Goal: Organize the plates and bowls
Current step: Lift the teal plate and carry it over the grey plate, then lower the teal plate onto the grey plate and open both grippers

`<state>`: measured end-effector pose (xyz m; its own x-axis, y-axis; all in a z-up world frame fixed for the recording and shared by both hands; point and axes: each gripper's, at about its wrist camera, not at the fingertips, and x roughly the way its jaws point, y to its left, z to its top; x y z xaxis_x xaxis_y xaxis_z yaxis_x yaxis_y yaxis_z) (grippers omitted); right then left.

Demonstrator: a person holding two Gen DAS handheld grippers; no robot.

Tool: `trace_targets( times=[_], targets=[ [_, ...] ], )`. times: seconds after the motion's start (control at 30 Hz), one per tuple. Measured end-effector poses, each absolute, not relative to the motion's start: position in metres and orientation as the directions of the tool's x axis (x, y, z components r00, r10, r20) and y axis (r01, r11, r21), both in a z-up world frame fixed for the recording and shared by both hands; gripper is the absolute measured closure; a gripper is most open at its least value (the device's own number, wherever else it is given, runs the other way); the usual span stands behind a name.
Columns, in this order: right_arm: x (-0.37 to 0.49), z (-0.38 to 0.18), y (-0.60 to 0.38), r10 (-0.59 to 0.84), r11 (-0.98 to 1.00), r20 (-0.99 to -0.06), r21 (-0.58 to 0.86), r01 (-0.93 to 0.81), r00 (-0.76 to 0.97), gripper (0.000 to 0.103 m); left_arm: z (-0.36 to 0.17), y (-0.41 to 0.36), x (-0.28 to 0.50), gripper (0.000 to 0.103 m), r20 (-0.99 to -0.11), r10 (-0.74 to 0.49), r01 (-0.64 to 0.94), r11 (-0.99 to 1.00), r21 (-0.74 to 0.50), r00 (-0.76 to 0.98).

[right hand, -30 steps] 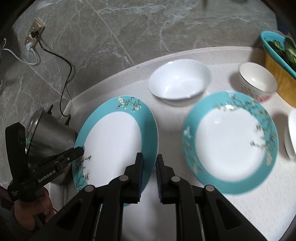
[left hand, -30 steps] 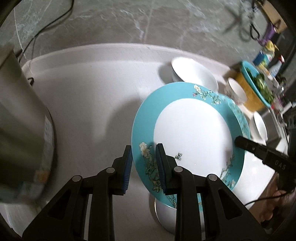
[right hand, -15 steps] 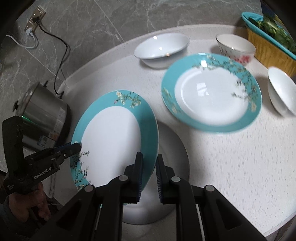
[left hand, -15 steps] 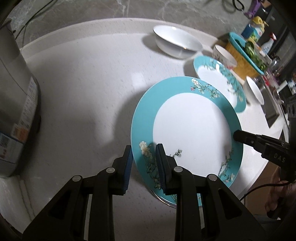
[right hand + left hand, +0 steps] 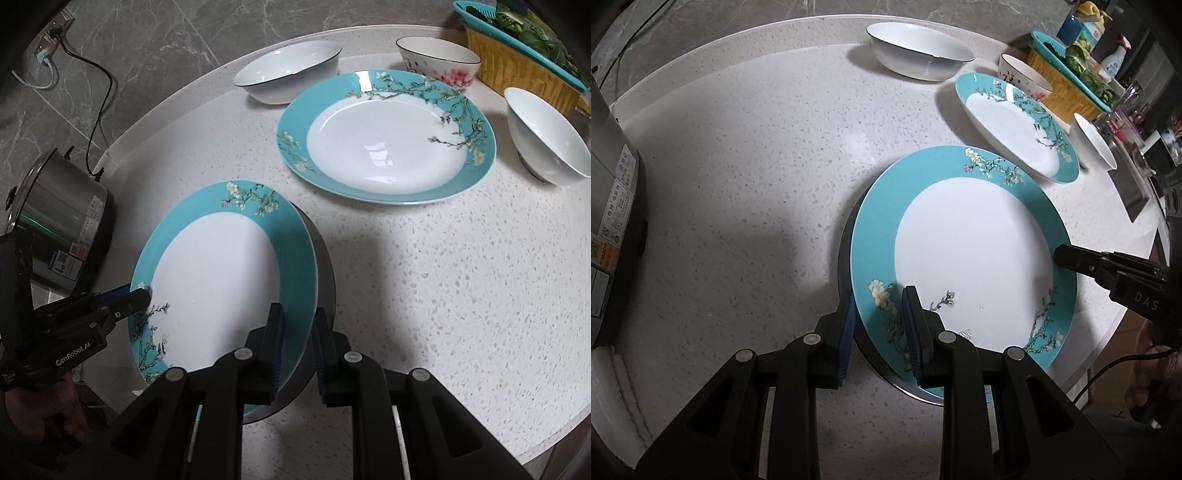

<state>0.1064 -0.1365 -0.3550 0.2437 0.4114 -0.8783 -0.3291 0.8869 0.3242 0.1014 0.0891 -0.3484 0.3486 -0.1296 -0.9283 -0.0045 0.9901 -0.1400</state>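
A teal-rimmed plate (image 5: 971, 258) (image 5: 214, 280) with a white centre and blossom sprigs is held by two opposite edges. My left gripper (image 5: 879, 306) (image 5: 144, 293) is shut on its near rim in the left wrist view. My right gripper (image 5: 298, 317) (image 5: 1067, 254) is shut on the opposite rim. The plate hangs tilted, low over a grey round disc (image 5: 327, 273) on the counter; whether they touch I cannot tell. A matching plate (image 5: 1012, 122) (image 5: 384, 147) lies flat beyond. A wide white bowl (image 5: 288, 77), a flowered bowl (image 5: 439, 59) and a second white bowl (image 5: 543, 140) stand around it.
A steel cooker (image 5: 62, 214) (image 5: 613, 221) stands at the counter's left end, its cable running to a wall socket (image 5: 44, 55). A yellow basket with a teal colander of greens (image 5: 517, 70) sits at the back right. The counter's curved edge (image 5: 535, 435) runs close on the near right.
Both grippers have come down with the plate, from well above the counter to just over the grey disc. The second plate and the bowls now show beyond it.
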Motion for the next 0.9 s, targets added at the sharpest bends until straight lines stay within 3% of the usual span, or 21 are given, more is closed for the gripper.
trace_targets(
  times=[0.77, 0.8, 0.9],
  targets=[
    [0.093, -0.36, -0.121, 0.325, 0.884, -0.891, 0.167, -0.437, 0.318, 0.078, -0.332, 0.093, 0.104, 0.076, -0.91, -0.096, -0.02, 0.993, -0.114, 0.404],
    [0.093, -0.36, -0.122, 0.328, 0.884, -0.889, 0.169, -0.437, 0.319, 0.072, -0.328, 0.095, 0.106, 0.07, -0.903, -0.099, -0.022, 0.993, -0.119, 0.418],
    [0.096, -0.355, -0.13, 0.332, 0.89, -0.884, 0.178, -0.42, 0.328, 0.054, -0.311, 0.1, 0.119, 0.021, -0.874, -0.15, -0.03, 0.982, -0.185, 0.461]
  ],
)
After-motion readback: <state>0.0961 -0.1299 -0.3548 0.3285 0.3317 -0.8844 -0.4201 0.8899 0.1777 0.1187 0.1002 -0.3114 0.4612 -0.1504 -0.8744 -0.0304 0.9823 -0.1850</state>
